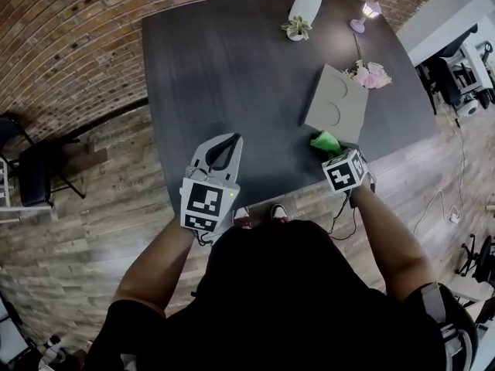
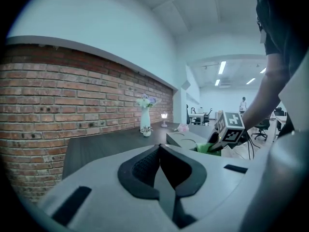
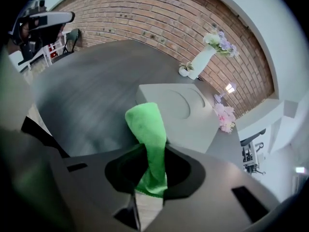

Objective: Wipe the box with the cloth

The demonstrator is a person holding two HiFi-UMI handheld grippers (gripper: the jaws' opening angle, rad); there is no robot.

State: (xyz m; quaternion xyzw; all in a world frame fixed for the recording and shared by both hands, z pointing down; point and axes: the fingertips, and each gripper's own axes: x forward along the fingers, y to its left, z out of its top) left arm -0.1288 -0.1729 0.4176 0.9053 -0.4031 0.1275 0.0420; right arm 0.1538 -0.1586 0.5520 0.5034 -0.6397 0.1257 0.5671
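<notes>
**Green cloth clamped at the box's near edge**

Looking down into a room with a brick wall (image 1: 85,45) running from 9 to 12 o'clock and a plank floor (image 1: 93,222) beneath it. At 9 o'clock, a black chair (image 1: 35,168); at 3 o'clock, office chairs (image 1: 456,76) by the desks.

In the middle, reaching up to 12 o'clock, a dark wood-grain table (image 1: 232,76). Toward 2 o'clock on it, a flat grey box (image 1: 336,103) with two round recesses in its top. Behind that, at the far edge, a white vase (image 1: 307,2), a small potted plant (image 1: 296,28), a little lamp (image 1: 370,10), and pink flowers (image 1: 373,76) just beside the box.

Right gripper (image 3: 150,178) clamped on the cloth (image 1: 326,142), bunched upright at the box's 6 o'clock edge; cannot tell whether touching. Left gripper (image 1: 228,141) at 7 o'clock over the table's near edge, jaws pressed together on nothing, well apart from the box.
</notes>
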